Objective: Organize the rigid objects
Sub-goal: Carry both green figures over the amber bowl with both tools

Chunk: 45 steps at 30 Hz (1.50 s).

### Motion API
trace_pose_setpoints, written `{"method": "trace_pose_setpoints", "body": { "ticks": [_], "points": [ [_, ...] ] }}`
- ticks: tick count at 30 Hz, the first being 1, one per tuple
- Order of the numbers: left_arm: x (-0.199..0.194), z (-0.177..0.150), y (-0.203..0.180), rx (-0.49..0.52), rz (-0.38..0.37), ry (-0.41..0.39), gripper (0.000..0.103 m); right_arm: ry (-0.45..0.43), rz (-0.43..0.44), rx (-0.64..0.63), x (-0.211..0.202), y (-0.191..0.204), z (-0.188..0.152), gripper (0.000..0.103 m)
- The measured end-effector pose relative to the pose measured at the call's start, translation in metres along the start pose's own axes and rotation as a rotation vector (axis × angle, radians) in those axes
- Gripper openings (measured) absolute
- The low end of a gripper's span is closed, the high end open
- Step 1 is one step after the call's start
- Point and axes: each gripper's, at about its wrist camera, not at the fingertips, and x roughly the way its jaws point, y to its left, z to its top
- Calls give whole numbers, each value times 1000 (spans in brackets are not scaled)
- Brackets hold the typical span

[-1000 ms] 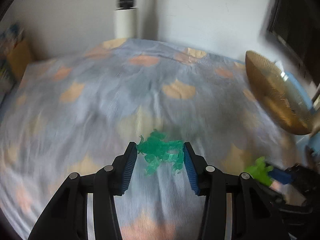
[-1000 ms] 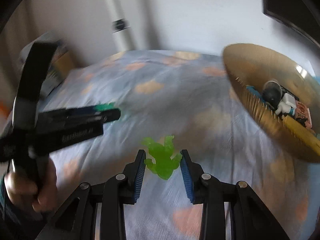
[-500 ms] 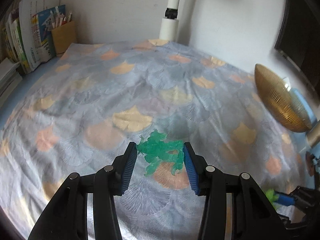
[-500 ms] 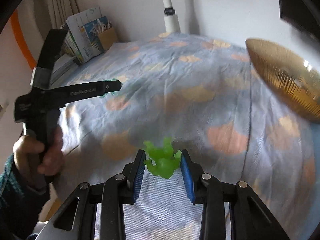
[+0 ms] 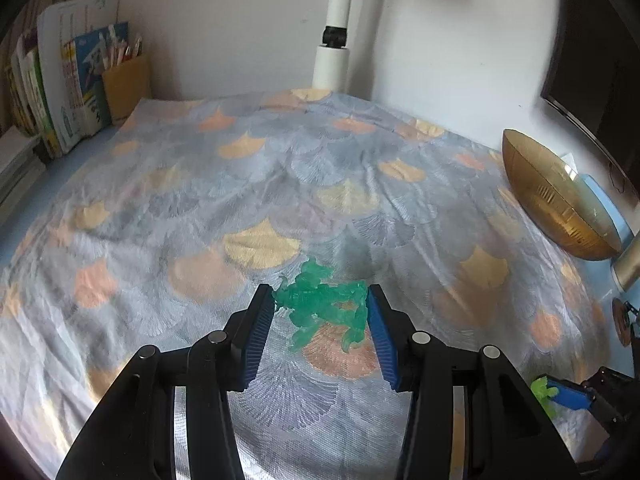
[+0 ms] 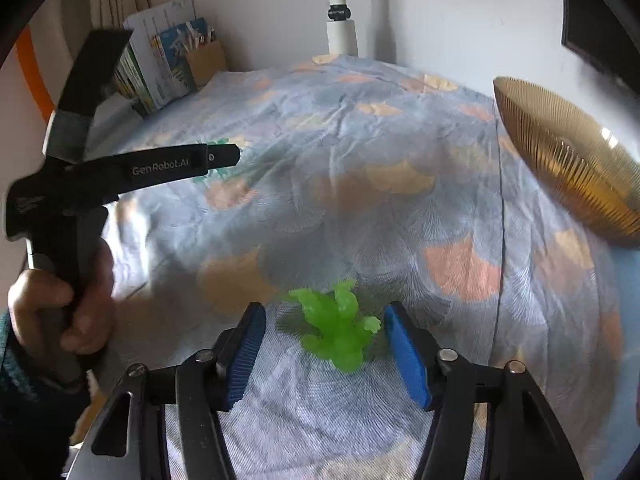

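Left claw (image 5: 320, 312) clamping the teal toy figure (image 5: 326, 306) above the patterned cloth (image 5: 280, 184). Right claw (image 6: 324, 340) just opening, pads now clear of the lime toy figure (image 6: 340, 328) sitting between them. Gold bowl (image 6: 568, 160) resting far right.

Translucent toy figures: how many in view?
2. The teal figure is gripped between the left gripper jaws. The lime figure sits on the cloth between the right gripper jaws, which have just been opening. Bowl contents are hidden.

Patterned cloth (image 5: 280, 184) over table; books (image 5: 60, 92), pen holder (image 5: 126, 88) far left; white pole (image 5: 336, 40) against wall.
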Motion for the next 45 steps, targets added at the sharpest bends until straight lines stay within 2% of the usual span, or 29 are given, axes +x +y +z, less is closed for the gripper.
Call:
{"method": "trace_pose_setpoints", "body": {
  "ticks": [3, 10, 15, 19, 25, 32, 36, 41, 45],
  "points": [
    [-5, 0, -3, 20, -20, -31, 44, -15, -8, -39, -1, 6, -3, 34],
    [-12, -1, -4, 14, -34, -66, 44, -38, 50, -108, -10, 22, -11, 33],
    [-20, 0, -7, 19, -55, -86, 44, -72, 37, -200, -26, 39, -19, 33],
    [-38, 12, -19, 30, -79, -134, 44, -102, 19, -242, -45, 34, -20, 33],
    [-74, 50, -62, 108, -130, -257, 44, -177, -92, -273, -86, -7, -1, 33],
    [-70, 114, -131, 143, -232, -302, 44, -295, -255, -210, -134, -85, 45, 33],
    [-46, 141, -179, 189, -275, -280, 44, -293, -346, -148, -143, -125, 66, 33],
    [-5, 151, -215, 220, -321, -199, 44, -290, -342, -90, -135, -156, 87, 33],
    [17, 145, -229, 244, -335, -151, 44, -235, -365, -85, -114, -168, 91, 33]
  ]
}}
